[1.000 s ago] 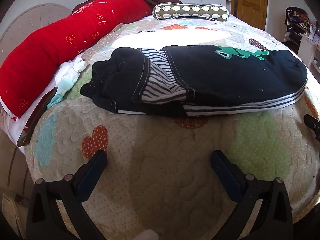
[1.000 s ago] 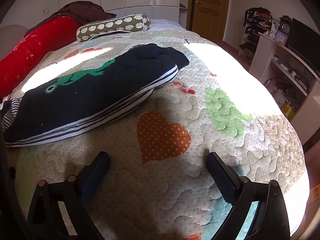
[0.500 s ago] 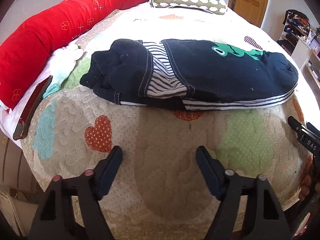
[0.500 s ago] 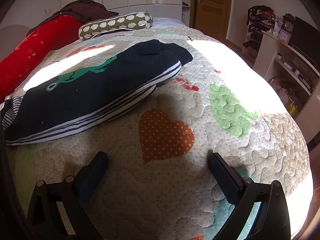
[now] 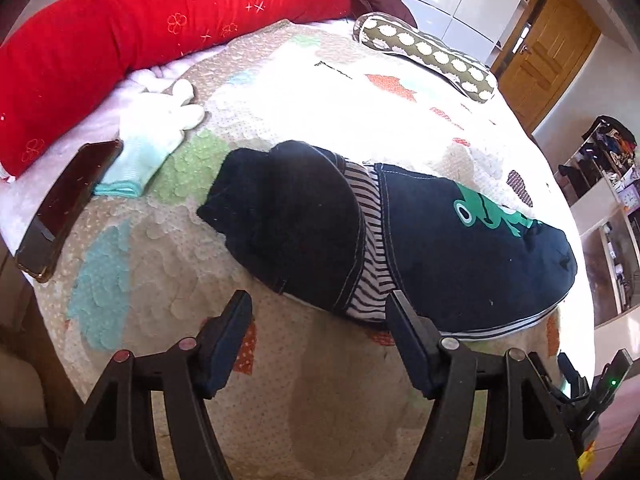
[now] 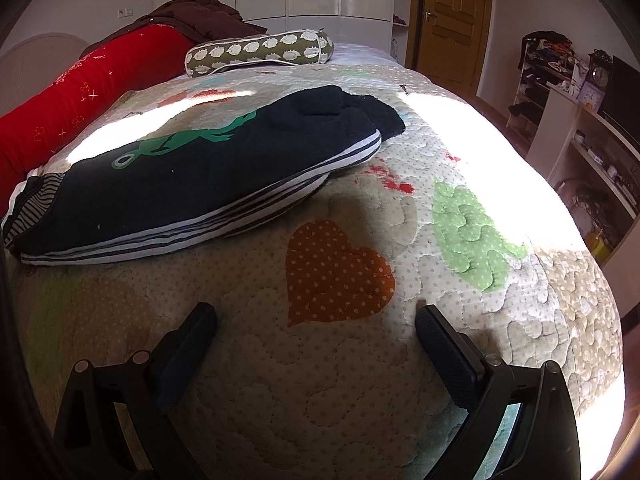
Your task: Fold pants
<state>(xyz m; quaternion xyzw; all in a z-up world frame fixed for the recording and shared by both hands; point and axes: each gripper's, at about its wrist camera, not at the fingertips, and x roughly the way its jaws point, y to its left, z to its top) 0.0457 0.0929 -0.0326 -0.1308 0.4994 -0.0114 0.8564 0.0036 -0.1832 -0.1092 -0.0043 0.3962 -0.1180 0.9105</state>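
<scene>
Dark navy pants [image 5: 440, 248] with a striped waistband and a green frog print lie lengthwise across the quilted bed; they also show in the right wrist view [image 6: 192, 176]. The waist end is bunched at the left. My left gripper [image 5: 320, 304] is open and empty, its fingertips just short of the waistband edge. My right gripper [image 6: 316, 316] is open and empty over an orange heart patch, well short of the leg end of the pants.
A long red bolster [image 5: 140, 40] runs along the far left of the bed [image 5: 320, 420]. A patterned roll pillow [image 5: 424, 56] lies at the back. A white glove [image 5: 156, 132] and a phone [image 5: 68, 208] lie left of the pants. Shelves [image 6: 580, 120] stand at the right.
My left gripper has moved forward and left to the waist end of the pants and its fingers have narrowed somewhat. My right gripper has barely moved.
</scene>
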